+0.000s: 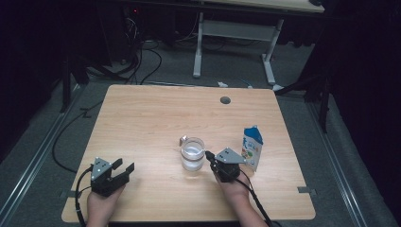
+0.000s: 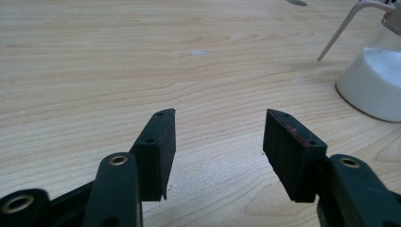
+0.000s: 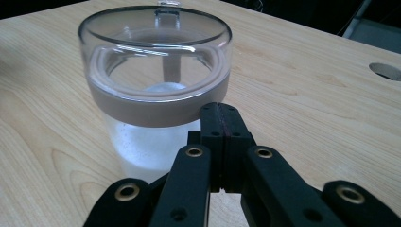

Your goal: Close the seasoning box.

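Right hand-held gripper (image 3: pixel 221 116), jaws pressed together empty, sits against the lidded jar (image 3: pixel 156 90) mid-surface (image 1: pixel 142 118); left hand-held gripper (image 2: pixel 218 137) gapes idle; a sideways nudge could tip the jar.

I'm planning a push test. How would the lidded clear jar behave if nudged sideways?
The jar looks squat, with white powder filling its lower part, so it would probably slide rather than tip. Its smooth clear wall may slip against the shut right gripper. If glass, it may be fragile.
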A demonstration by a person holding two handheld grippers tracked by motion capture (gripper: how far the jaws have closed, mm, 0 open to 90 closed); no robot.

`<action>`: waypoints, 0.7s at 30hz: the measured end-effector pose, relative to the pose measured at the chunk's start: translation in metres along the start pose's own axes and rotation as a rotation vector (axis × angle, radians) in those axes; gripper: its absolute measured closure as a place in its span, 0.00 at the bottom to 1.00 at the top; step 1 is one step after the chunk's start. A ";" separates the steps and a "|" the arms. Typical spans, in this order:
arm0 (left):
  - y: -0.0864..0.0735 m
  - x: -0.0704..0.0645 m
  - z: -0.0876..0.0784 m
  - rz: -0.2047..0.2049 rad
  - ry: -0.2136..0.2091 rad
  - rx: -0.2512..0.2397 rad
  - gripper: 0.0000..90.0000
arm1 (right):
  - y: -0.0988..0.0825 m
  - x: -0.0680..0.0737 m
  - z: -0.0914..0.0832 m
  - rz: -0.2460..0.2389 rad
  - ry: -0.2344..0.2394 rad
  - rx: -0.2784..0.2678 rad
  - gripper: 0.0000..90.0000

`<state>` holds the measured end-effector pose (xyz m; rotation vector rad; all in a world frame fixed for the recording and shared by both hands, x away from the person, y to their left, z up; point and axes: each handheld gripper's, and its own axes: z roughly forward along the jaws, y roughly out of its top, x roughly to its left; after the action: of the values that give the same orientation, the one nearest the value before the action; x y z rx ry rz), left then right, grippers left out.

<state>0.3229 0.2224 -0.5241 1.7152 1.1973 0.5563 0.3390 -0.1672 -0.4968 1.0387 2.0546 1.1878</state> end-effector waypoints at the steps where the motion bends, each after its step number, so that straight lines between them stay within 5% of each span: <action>1: 0.000 0.000 0.000 0.000 0.000 0.000 0.50 | 0.000 0.001 -0.001 -0.003 0.001 -0.004 1.00; 21: 0.000 -0.001 0.000 0.000 -0.006 0.004 0.50 | -0.001 0.027 -0.002 -0.024 0.067 -0.019 1.00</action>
<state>0.3227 0.2216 -0.5246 1.7193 1.1949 0.5482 0.3220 -0.1465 -0.4986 0.9742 2.0967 1.2435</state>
